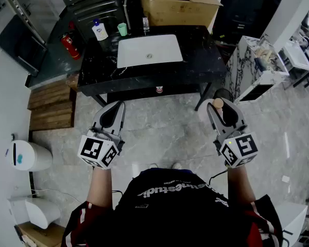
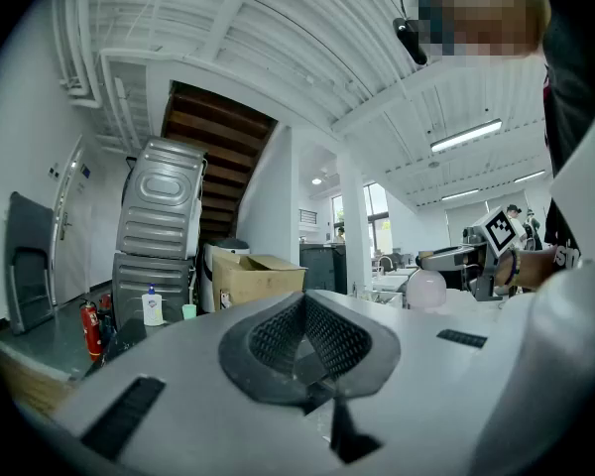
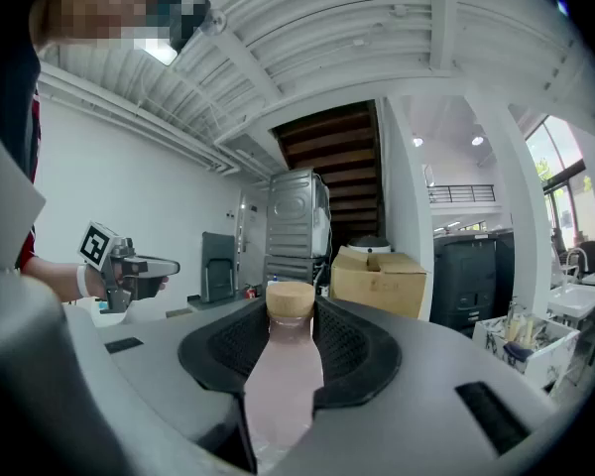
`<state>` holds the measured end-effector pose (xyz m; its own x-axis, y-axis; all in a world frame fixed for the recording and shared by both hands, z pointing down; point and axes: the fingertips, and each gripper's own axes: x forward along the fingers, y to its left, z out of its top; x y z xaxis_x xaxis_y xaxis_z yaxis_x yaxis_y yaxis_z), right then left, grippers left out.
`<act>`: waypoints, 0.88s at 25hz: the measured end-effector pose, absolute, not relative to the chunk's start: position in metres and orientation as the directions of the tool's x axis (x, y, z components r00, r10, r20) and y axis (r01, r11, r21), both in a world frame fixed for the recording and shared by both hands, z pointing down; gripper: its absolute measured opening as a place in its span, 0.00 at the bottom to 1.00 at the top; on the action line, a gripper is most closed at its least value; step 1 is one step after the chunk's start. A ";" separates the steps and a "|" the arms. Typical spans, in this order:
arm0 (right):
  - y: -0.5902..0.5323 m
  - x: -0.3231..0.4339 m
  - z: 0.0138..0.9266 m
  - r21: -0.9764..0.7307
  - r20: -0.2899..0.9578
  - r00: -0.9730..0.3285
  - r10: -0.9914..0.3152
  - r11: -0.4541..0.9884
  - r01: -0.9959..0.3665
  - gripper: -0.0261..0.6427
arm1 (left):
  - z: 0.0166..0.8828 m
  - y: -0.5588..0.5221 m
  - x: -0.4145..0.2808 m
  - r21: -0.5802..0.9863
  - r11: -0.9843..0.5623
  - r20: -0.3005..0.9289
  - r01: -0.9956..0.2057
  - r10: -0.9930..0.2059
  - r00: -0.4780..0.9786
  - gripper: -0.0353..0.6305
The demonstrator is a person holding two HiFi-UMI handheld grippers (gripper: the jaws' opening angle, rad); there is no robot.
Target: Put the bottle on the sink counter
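Note:
A pale pink bottle with a tan cork-like cap sits upright between the pads of my right gripper, which is shut on it. In the head view the right gripper is over the floor, in front of the right end of the black sink counter. The counter holds a white basin. My left gripper is level with it on the left, also short of the counter. Its jaws are shut with nothing between them. The bottle also shows in the left gripper view.
On the counter's back edge stand a soap bottle, a green cup and a small glass. A cardboard box is behind it, a fire extinguisher to the left. A marble-topped cabinet stands on the right, a white bin on the left.

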<state>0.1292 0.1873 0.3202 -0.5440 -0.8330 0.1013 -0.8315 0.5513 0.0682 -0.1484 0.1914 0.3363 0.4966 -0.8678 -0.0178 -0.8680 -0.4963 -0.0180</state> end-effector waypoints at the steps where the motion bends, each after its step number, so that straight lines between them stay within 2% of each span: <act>1: 0.187 0.131 0.320 0.068 0.101 -0.544 -0.833 0.551 -0.832 0.29 | 0.336 0.192 -0.147 -0.022 -0.501 -0.018 -0.865 -0.865 0.501 0.08; 22: 0.185 0.143 0.321 0.043 0.083 -0.565 -0.821 0.569 -0.821 0.29 | 0.336 0.193 -0.128 -0.023 -0.507 -0.011 -0.862 -0.862 0.508 0.08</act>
<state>0.1432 0.1846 0.3208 -0.5650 -0.8208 0.0833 -0.8209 0.5694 0.0428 -0.1280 0.1933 0.3364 0.5076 -0.8615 -0.0112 -0.8615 -0.5072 -0.0232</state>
